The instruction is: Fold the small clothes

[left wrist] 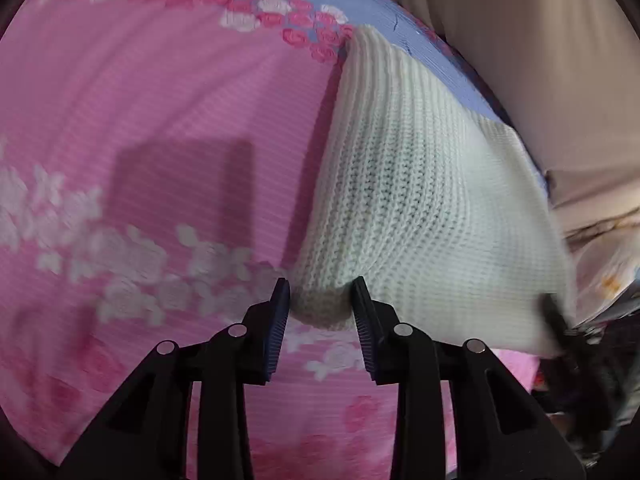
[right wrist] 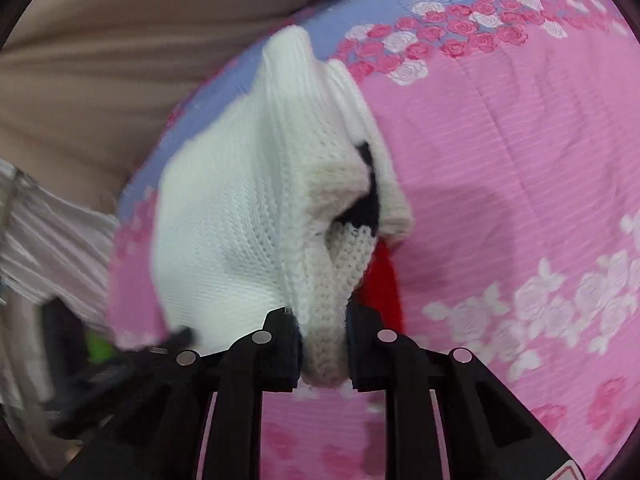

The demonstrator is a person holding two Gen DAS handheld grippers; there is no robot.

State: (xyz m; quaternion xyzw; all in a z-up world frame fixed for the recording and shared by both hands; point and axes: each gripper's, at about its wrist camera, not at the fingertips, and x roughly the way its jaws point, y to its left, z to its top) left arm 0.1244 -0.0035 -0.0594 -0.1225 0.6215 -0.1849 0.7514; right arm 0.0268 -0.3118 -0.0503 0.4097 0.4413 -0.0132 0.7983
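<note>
A: Status? Where's the garment?

B: White knit sweater [left wrist: 408, 200] is lifted off the pink bedspread [left wrist: 160, 120], strung between my two grippers. Left gripper [left wrist: 320, 300] is pinching a bunched corner of it, knit filling the gap between the pads. Right gripper [right wrist: 322, 344] is clamped on another edge, a thick rolled wad of knit wedged between its jaws.

A: Why hold it up like that?

B: My read: both corners held so the fabric hangs taut and I can lay it flat on the bedspread, then fold. Far end of the sweater trails toward the blue band [left wrist: 360, 4] at the bedspread's far edge.

A: Anything in the way?

B: Bedspread under the sweater looks free of other items. Beyond its far edge there's a beige curtain or wall [right wrist: 120, 40], can't tell which. Off the bedspread's side, striped white cloth [right wrist: 48, 232] and dark clutter, too blurred to ID. Sweater also shows a black patch [right wrist: 370, 192] and a red part [right wrist: 386, 280] inside the bunch by the right gripper; could snag or fold unevenly, imo.
</note>
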